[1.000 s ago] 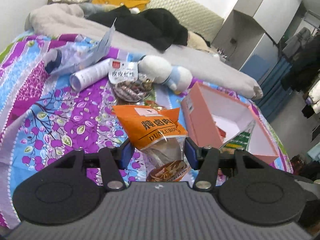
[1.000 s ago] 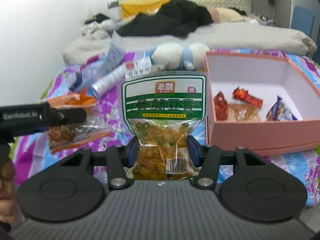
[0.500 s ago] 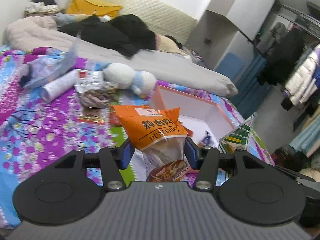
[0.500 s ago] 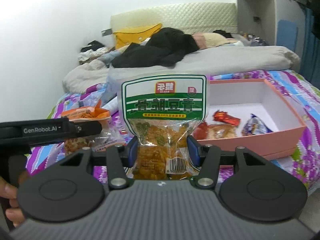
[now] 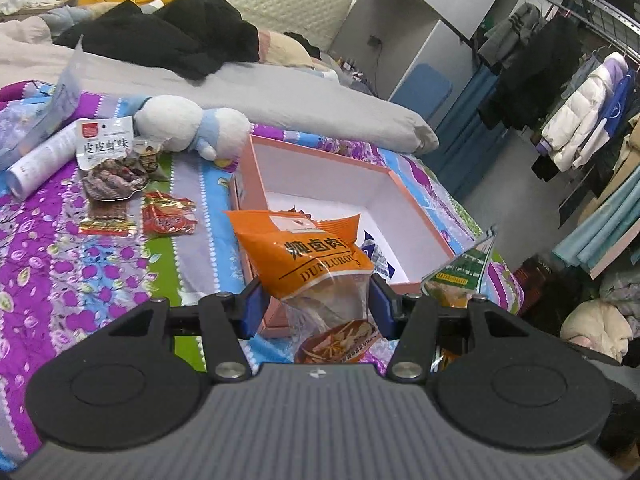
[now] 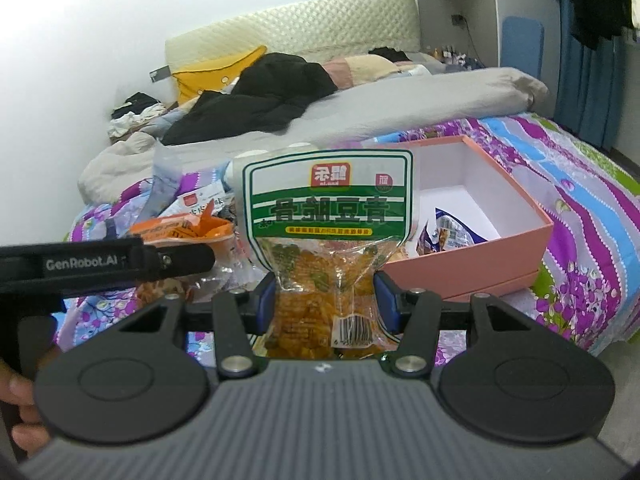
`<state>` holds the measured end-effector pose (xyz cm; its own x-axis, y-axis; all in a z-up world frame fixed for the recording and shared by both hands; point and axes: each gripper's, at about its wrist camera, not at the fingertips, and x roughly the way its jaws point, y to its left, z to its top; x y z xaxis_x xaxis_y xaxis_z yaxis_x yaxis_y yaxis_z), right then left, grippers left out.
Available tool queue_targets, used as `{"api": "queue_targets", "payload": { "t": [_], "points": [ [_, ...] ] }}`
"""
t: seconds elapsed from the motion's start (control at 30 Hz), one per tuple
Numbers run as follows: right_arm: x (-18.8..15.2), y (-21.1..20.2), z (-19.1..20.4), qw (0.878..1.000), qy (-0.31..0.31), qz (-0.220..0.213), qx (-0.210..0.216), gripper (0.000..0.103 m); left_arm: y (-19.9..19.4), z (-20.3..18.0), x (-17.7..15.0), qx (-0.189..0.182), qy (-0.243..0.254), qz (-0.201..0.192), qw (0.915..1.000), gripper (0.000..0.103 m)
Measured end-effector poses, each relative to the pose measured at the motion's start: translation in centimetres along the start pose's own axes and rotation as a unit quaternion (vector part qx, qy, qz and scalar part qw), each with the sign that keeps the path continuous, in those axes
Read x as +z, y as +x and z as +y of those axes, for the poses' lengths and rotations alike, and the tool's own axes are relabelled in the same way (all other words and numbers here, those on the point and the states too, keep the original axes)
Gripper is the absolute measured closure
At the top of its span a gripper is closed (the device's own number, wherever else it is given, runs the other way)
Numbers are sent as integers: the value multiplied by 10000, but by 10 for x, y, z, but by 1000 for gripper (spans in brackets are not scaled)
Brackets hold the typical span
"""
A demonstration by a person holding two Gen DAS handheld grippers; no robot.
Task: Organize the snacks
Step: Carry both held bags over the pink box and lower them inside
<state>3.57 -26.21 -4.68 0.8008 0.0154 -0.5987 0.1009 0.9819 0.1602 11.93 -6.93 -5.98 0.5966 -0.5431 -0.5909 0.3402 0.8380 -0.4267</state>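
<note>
My left gripper (image 5: pixel 316 306) is shut on an orange snack bag (image 5: pixel 304 254), held upright just in front of the near corner of a pink box (image 5: pixel 412 208) with a white inside. My right gripper (image 6: pixel 325 300) is shut on a green-and-white snack bag (image 6: pixel 330 216) of yellow pieces, held upright to the left of the same box (image 6: pixel 472 256). A blue-white packet (image 6: pixel 448 232) lies in the box. The orange bag (image 6: pixel 180 230) and left gripper show at left in the right wrist view; the green bag (image 5: pixel 464 268) shows at right in the left wrist view.
Loose snacks lie on the purple flowered bedspread (image 5: pixel 48 248): a dark white-labelled bag (image 5: pixel 106 160) and red packets (image 5: pixel 168 218). A white and blue plush toy (image 5: pixel 192 124), a white tube (image 5: pixel 32 164), a grey duvet (image 5: pixel 280 100) and black clothes (image 5: pixel 168 36) lie behind. A clothes rack (image 5: pixel 580 92) stands right.
Both grippers have moved rightward toward the pink box with their bags still held. The box now lies directly behind the orange bag, and the right wrist view has risen.
</note>
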Motion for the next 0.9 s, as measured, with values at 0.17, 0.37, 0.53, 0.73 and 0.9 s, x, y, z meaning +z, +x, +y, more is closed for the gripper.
{"api": "queue_targets", "payload": {
  "t": [0.17, 0.37, 0.53, 0.73, 0.9],
  "points": [
    [16, 26, -11, 10000, 3, 39, -31, 49, 36, -1, 23, -9, 54, 139, 9999, 44],
    [41, 65, -30, 9999, 6, 87, -108, 49, 84, -3, 56, -27, 116, 333, 9994, 44],
    [60, 101, -43, 9998, -10, 136, -159, 49, 132, -1, 83, -14, 209, 520, 9984, 44],
    [73, 141, -61, 9996, 88, 235, -160, 49, 182, 2, 105, 37, 221, 583, 9980, 44],
    [74, 169, -75, 9988, 232, 358, -226, 48, 212, 7, 108, 41, 252, 786, 9966, 44]
  ]
}}
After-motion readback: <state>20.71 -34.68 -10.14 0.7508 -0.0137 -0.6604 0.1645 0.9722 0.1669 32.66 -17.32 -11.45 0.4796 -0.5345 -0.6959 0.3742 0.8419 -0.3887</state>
